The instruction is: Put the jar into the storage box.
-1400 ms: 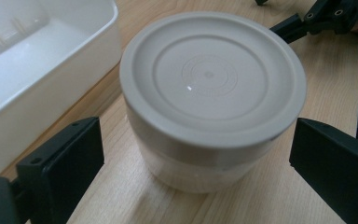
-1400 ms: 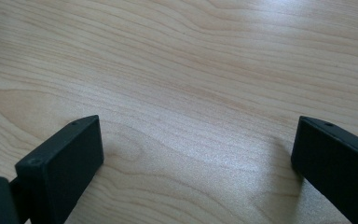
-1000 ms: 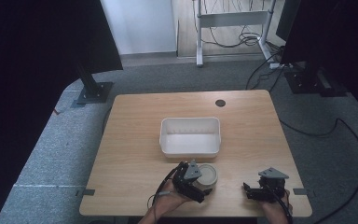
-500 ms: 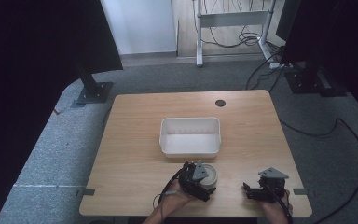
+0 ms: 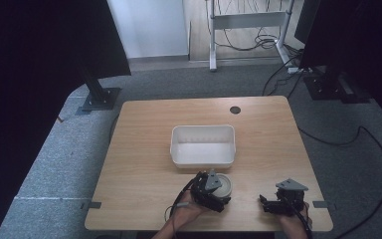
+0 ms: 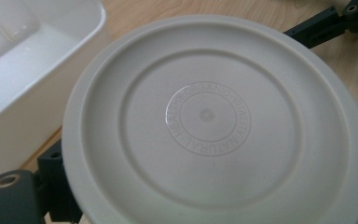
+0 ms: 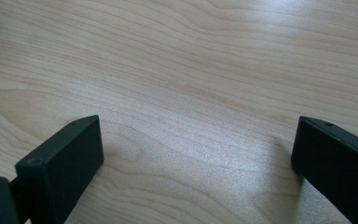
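A round cream dish [image 6: 209, 121] with embossed lettering lies bottom-up on the table, just in front of the white tub [image 5: 202, 145]. My left gripper [image 5: 213, 193] hangs right over the dish [image 5: 225, 184], its black jaws spread wide on either side of the rim. I cannot tell whether they touch it. My right gripper [image 7: 196, 154] rests low over bare wood near the front right edge, open, with nothing between its jaws. It sits well to the right of the dish [image 5: 278, 203].
The white tub [image 6: 23, 60] is empty and stands mid-table, close to the dish's far side. A round cable hole [image 5: 235, 109] sits near the table's back edge. Dark stands and cables lie on the floor beyond the table.
My left gripper has slid to the right, onto the dish. The dish, the tub and my right gripper have stayed where they were.
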A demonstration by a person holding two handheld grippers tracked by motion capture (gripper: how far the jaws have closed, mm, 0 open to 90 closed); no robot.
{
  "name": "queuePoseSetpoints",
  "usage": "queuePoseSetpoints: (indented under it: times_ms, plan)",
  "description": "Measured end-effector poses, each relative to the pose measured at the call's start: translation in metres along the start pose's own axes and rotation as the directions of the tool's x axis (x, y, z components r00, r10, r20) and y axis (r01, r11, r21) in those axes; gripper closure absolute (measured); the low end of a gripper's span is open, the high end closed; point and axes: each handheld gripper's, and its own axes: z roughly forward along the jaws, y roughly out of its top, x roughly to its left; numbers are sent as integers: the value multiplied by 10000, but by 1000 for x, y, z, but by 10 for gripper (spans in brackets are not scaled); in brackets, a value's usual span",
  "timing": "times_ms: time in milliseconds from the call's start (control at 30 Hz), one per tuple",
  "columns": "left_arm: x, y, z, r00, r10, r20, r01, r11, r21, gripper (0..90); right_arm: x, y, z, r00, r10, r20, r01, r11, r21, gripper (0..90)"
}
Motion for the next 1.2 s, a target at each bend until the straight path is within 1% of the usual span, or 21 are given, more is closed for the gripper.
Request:
queuePoseSetpoints:
  times_ms: [100,233,433,633,933,1033,1200]
  plan:
    - [1,2,-3,10000,-70,-20,69,9999,-125,98,0,0,0,10000,0,-1,0,10000,2,18]
    - [2,4,-6,10000,-13,-56,12,9999,-135,98,0,0,0,10000,1,-1,-1,10000,1,18]
    - [6,7,-10,10000,-61,-69,60,9998,-175,98,0,0,0,10000,-1,-1,1,10000,3,18]
    - [10,10,-15,9999,-60,-155,56,9996,-259,98,0,0,0,10000,0,-2,0,10000,1,18]
    - [16,13,-20,9995,-76,-298,68,9996,-258,98,0,0,0,10000,-2,0,2,10000,1,18]
    - [18,15,-23,9995,-117,-277,108,9994,-331,98,0,0,0,10000,-4,0,4,10000,-1,18]
    - [23,19,-27,9993,-117,-367,104,9993,-359,99,0,0,0,10000,-1,-1,1,10000,1,18]
